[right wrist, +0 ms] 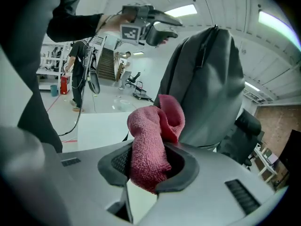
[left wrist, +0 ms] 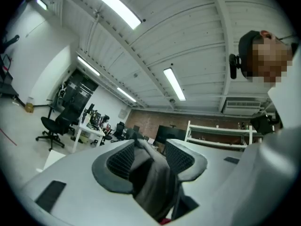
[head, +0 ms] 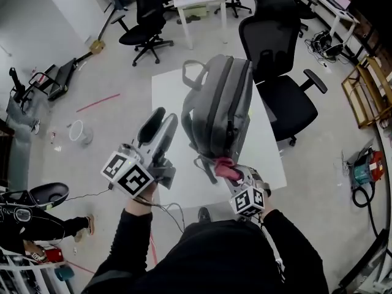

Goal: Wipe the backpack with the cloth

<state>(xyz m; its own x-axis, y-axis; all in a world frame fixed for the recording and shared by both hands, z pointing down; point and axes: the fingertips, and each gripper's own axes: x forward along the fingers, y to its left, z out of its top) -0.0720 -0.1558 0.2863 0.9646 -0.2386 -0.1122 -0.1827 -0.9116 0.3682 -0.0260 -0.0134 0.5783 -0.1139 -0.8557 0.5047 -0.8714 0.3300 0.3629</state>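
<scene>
My right gripper (right wrist: 153,166): jaws closed on a pink cloth (right wrist: 149,140). It is bunched between the pads, with its free end sticking up past the tips. That end sits at the lower part of the grey backpack (right wrist: 207,88); I cannot tell if it presses there.

My left gripper (left wrist: 149,147): jaws standing apart, gripping nothing. The backpack's grey fabric shows through the gap between them. In the head view this gripper (head: 164,120) is raised just beside the backpack's left side.

Backpack (head: 217,103): upright on the white surface (head: 168,94), zipped edge facing me, straps hanging at its near end. The cloth (head: 225,167) is at that same end.

Black office chair (head: 278,60): beside the surface's right edge, on the floor (head: 73,84).
</scene>
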